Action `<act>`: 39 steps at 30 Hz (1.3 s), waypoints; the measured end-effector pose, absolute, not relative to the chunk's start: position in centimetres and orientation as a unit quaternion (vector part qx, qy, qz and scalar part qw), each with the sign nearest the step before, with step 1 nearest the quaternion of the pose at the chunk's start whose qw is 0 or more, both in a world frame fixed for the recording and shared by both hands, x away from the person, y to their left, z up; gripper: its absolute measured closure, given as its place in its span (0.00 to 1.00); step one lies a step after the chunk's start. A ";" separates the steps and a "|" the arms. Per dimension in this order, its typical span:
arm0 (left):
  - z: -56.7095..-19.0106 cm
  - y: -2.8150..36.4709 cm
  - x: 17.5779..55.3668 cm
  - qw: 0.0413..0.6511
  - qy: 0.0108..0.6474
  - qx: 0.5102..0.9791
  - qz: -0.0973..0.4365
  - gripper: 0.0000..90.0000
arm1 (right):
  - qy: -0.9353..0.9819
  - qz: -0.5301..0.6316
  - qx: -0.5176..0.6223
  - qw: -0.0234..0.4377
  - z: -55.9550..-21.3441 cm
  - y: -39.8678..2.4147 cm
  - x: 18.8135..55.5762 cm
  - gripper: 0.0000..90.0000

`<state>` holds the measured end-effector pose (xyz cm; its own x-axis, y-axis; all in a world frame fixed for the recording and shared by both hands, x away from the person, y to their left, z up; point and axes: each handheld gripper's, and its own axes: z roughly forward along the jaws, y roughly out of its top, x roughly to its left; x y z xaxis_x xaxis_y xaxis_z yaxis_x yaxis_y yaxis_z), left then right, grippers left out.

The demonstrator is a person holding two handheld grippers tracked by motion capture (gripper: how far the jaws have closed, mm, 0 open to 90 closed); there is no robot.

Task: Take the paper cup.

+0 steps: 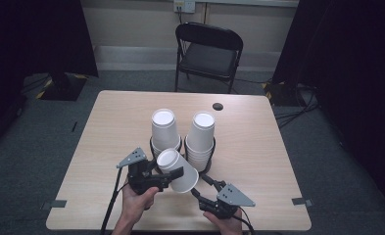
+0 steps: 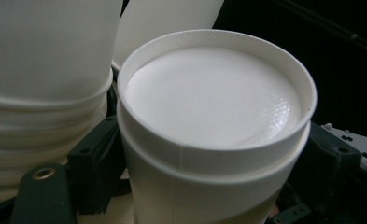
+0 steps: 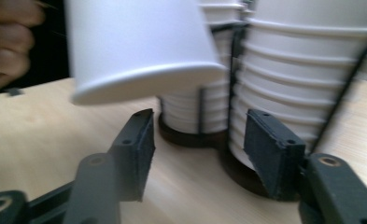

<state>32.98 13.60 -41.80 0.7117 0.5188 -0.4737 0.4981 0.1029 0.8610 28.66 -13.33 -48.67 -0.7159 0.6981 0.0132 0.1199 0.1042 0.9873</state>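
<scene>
My left gripper (image 1: 169,176) is shut on a white paper cup (image 1: 186,181), holding it tilted with its bottom up just in front of two stacks. In the left gripper view the cup's bottom (image 2: 209,102) looms large between the black jaws of the left gripper (image 2: 211,163). The left stack (image 1: 164,127) and right stack (image 1: 201,137) of upside-down cups stand in black wire holders. My right gripper (image 1: 200,185) is open and low near the front edge. Nothing is between the jaws of the right gripper (image 3: 197,133), and the held cup's rim (image 3: 139,70) hangs above them.
The wooden table (image 1: 107,147) has a small black disc (image 1: 217,105) near its far edge. A black folding chair (image 1: 209,51) stands behind it. In the right gripper view the right stack (image 3: 288,70) rises close ahead, and a hand (image 3: 8,37) shows at the left.
</scene>
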 end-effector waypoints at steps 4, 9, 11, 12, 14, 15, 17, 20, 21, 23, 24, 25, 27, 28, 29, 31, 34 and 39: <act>-42.4 13.8 33.1 0.640 0.383 0.666 -0.015 0.22 | 0.694 0.620 0.263 0.253 -48.7 -12.8 28.5 0.51; -42.9 14.0 33.2 0.653 0.385 0.649 -0.065 0.22 | 0.682 0.635 0.247 0.264 -48.6 -12.7 28.6 0.54; -42.9 13.9 33.1 0.655 0.382 0.648 -0.069 0.22 | 0.684 0.637 0.234 0.267 -48.5 -12.6 28.8 0.53; -42.9 13.8 33.1 0.657 0.381 0.646 -0.073 0.22 | 0.685 0.640 0.226 0.264 -48.4 -12.5 28.8 0.54; -42.8 13.5 32.9 0.656 0.377 0.650 -0.075 0.22 | 0.681 0.646 0.216 0.268 -48.2 -12.2 28.9 0.57; -42.7 13.4 32.9 0.657 0.374 0.650 -0.076 0.22 | 0.680 0.649 0.213 0.267 -48.1 -12.0 29.0 0.59; -42.5 13.3 32.8 0.657 0.373 0.650 -0.077 0.22 | 0.681 0.648 0.206 0.272 -47.9 -11.8 29.2 0.61; -42.5 13.2 32.8 0.661 0.373 0.646 -0.087 0.22 | 0.677 0.646 0.203 0.288 -47.7 -11.7 29.6 0.68; -42.5 13.1 32.8 0.660 0.369 0.649 -0.088 0.22 | 0.675 0.648 0.205 0.286 -47.6 -11.7 29.6 0.69; -42.5 13.0 32.6 0.657 0.367 0.653 -0.080 0.21 | 0.673 0.647 0.207 0.293 -47.6 -11.6 29.8 0.71; -42.4 13.0 32.6 0.657 0.366 0.655 -0.078 0.21 | 0.673 0.647 0.207 0.294 -47.7 -11.6 29.8 0.72; -42.4 13.0 32.6 0.657 0.365 0.655 -0.075 0.21 | 0.672 0.646 0.210 0.295 -47.7 -11.7 29.8 0.75; -42.3 12.9 32.5 0.655 0.363 0.659 -0.071 0.20 | 0.669 0.648 0.210 0.297 -47.7 -11.7 29.8 0.80; -42.2 12.9 32.4 0.649 0.357 0.668 -0.068 0.18 | 0.662 0.652 0.215 0.301 -47.7 -11.8 29.7 0.86; -42.2 12.9 32.3 0.647 0.354 0.672 -0.065 0.18 | 0.662 0.652 0.215 0.301 -47.7 -11.8 29.7 0.86; -42.1 12.9 32.1 0.645 0.351 0.676 -0.061 0.16 | 0.655 0.658 0.220 0.300 -47.7 -12.1 29.6 0.89; -42.1 13.0 32.1 0.649 0.347 0.674 -0.060 0.16 | 0.651 0.664 0.213 0.300 -47.6 -12.3 29.4 0.91; -42.2 13.1 32.2 0.649 0.343 0.677 -0.058 0.12 | 0.651 0.666 0.206 0.298 -47.6 -12.1 29.3 0.94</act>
<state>32.17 13.09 -42.20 0.7585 0.3879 -0.5237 0.5395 0.0771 0.8384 29.28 -12.12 -47.60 -0.7368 0.6665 -0.1135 -0.1287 0.0266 0.9913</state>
